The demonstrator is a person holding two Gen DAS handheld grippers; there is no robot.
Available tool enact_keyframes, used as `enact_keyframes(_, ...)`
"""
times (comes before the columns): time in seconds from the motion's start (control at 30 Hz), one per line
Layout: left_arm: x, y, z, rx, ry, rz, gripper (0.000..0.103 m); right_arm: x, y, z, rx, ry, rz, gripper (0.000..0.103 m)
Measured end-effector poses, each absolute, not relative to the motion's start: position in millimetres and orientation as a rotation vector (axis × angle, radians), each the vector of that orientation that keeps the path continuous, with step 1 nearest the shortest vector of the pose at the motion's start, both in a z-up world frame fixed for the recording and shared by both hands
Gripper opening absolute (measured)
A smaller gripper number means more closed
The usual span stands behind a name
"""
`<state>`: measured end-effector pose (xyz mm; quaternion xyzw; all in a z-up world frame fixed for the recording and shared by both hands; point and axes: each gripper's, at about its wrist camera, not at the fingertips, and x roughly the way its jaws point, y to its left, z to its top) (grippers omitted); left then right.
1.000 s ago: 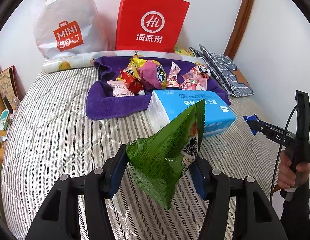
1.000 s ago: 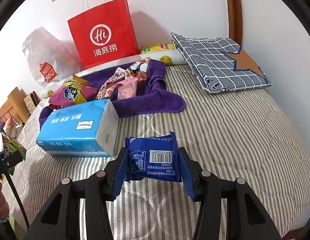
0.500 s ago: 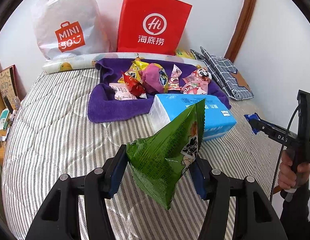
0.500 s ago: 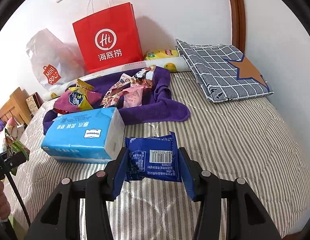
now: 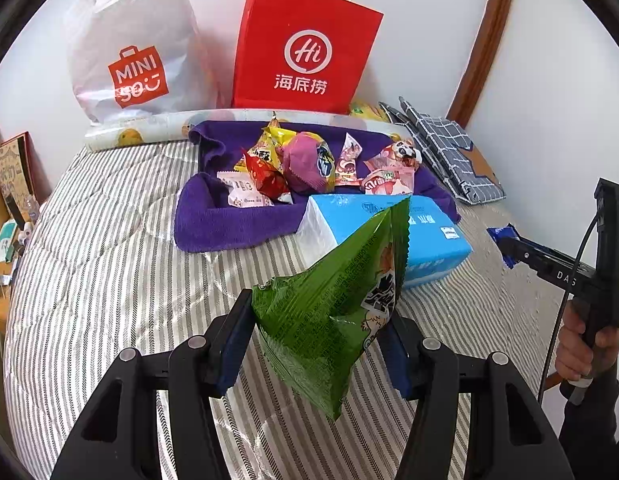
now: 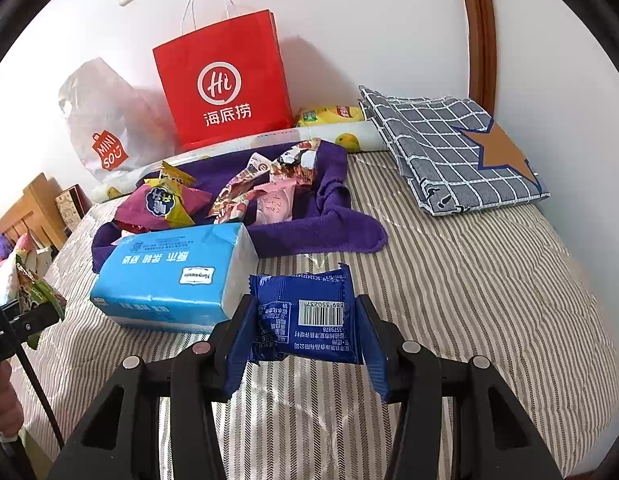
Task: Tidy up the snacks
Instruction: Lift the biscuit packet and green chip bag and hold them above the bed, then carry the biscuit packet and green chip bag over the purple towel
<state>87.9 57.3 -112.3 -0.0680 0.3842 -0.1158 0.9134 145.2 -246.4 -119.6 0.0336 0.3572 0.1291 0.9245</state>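
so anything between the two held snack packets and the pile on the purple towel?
Yes. The blue tissue pack lies on the bed directly in front of the purple towel, between it and both the green snack bag in the left gripper and the blue packet in the right gripper.

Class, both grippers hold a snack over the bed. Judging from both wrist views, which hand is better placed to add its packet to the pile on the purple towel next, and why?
Probably the left. The left gripper, shut on the green packet, faces the purple towel across open bed. From the right gripper, holding the blue packet, the tissue pack partly blocks the way.
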Motion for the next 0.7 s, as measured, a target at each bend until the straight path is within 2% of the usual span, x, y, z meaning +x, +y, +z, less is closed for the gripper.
enact_keyframes(0.7, 129, 63, -93, -0.162, 0.801, -0.19, 0.058, 169, -221, -86, 0.041, 0.642, 0.327, 0.047)
